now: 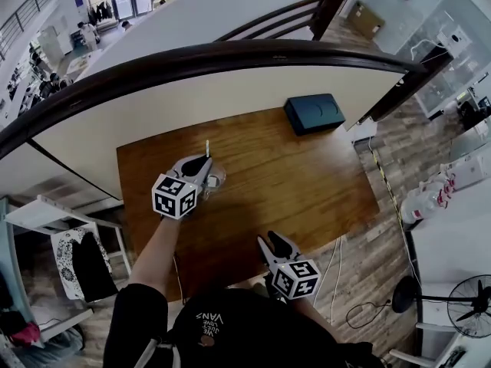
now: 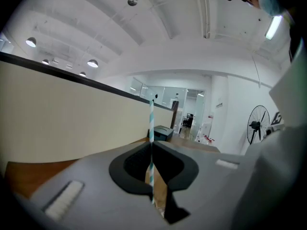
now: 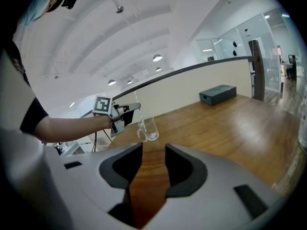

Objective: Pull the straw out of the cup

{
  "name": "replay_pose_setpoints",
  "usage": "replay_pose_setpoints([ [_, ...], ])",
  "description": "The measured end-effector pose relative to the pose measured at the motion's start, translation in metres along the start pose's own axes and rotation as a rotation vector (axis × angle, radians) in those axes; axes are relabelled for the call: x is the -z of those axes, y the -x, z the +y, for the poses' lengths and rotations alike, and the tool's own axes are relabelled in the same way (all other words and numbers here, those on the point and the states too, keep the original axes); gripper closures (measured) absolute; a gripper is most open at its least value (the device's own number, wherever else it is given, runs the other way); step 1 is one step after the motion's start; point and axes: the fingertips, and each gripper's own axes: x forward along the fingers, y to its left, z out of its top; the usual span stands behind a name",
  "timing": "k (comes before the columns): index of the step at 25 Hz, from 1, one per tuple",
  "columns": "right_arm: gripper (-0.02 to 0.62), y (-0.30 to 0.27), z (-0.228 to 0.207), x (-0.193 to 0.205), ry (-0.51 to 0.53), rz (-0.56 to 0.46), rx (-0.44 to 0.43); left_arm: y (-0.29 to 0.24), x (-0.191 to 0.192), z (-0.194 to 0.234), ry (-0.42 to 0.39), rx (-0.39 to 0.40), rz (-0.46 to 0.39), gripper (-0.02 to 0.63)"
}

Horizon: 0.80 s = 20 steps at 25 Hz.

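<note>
We look onto an upper gallery of an open office or lab building: a brown wooden table (image 1: 307, 190) beside a curved cream parapet with dark handrail (image 1: 230, 56), crowded desks on the floor below (image 1: 42, 79), glass-walled rooms (image 3: 235, 35), and a black pedestal fan (image 1: 469, 305).

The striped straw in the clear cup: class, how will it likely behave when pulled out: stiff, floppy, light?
The thin teal-and-white striped straw stands straight above the shut jaws of the left gripper, so probably stiff. Its slimness suggests very little weight. Pinched hard, it might flatten.
</note>
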Motion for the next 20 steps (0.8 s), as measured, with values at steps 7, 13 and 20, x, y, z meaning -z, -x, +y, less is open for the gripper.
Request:
replay_pose_setpoints([
  [7,0.462,0.014,-0.008,-0.008,0.021,-0.017,-0.044,0.025,-0.02,-0.015,0.001,-0.093,-0.072,0.586],
  [13,0.462,0.035,-0.016,-0.011,0.045,-0.022,-0.085,0.051,-0.036,-0.04,-0.019,-0.172,-0.136,0.584],
  [20,0.462,0.068,-0.027,-0.005,0.066,-0.028,-0.117,0.085,-0.044,-0.081,-0.037,-0.245,-0.212,0.584],
])
